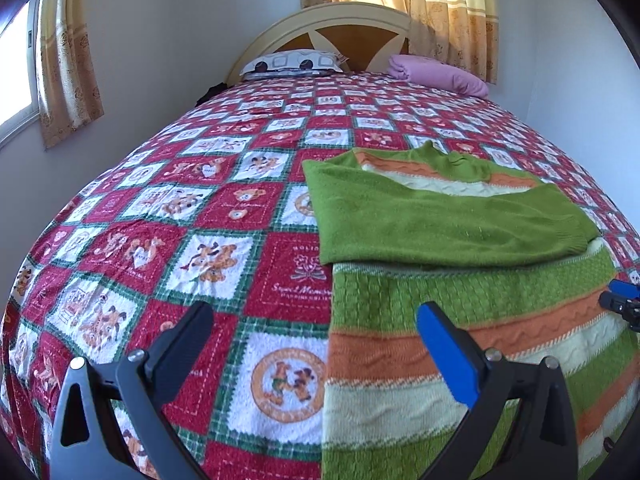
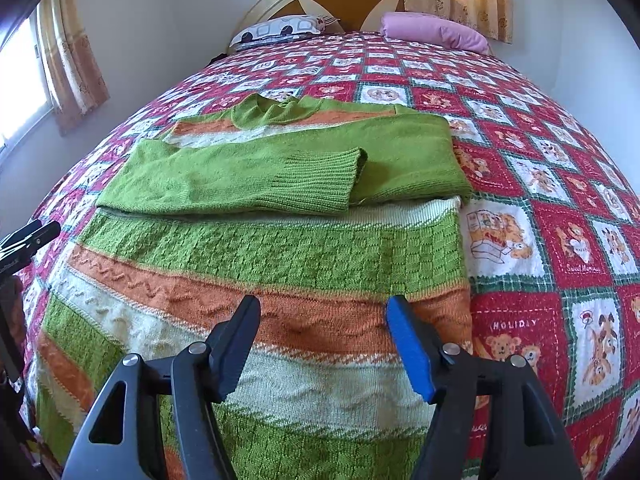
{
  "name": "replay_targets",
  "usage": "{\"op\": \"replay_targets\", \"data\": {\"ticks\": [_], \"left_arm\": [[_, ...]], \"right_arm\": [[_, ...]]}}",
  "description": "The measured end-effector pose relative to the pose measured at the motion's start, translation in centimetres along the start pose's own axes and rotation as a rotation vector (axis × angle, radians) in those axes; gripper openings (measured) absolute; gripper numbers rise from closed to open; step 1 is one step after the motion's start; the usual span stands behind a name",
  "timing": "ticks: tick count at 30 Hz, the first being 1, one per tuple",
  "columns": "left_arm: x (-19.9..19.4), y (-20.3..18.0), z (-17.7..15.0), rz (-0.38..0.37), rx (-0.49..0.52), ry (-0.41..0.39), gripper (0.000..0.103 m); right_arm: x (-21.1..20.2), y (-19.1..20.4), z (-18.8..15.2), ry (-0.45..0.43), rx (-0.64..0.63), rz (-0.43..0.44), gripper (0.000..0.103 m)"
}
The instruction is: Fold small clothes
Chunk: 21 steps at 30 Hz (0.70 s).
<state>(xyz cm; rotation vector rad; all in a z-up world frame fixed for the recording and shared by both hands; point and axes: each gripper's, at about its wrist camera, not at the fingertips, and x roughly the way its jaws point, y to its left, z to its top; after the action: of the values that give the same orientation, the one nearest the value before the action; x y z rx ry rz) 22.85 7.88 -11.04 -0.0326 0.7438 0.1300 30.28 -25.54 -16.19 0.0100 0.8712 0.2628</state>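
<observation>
Readable only on the bedspread (image 1: 224,208), woven into its red squares. "Sweet Memories" in white script (image 1: 302,289) on the red square at nine o'clock from the striped sweater's edge, left wrist view (last letters hidden under the knit); small capitals above and below it too blurred to make out. "HOLIDAY" in white capitals (image 2: 513,325) on a red square at three o'clock from the sweater, right wrist view. "Sweet Mem..." in script (image 2: 582,268) under a heart, farther toward three o'clock, ending unclear.
</observation>
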Motion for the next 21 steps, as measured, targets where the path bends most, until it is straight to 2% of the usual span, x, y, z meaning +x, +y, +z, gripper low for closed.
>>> {"op": "replay_targets", "data": {"ticks": [7,21], "left_arm": [[-0.3,-0.2,-0.9,-0.005,0.009,0.011,0.103],[-3.4,-1.2,-2.6,-0.042,0.056,0.001,0.103]], "right_arm": [[-0.4,-0.1,-0.2,0.004,0.004,-0.009,0.067],[-5.0,1.9,-2.4,-0.015,-0.041,0.01,0.067]]}}
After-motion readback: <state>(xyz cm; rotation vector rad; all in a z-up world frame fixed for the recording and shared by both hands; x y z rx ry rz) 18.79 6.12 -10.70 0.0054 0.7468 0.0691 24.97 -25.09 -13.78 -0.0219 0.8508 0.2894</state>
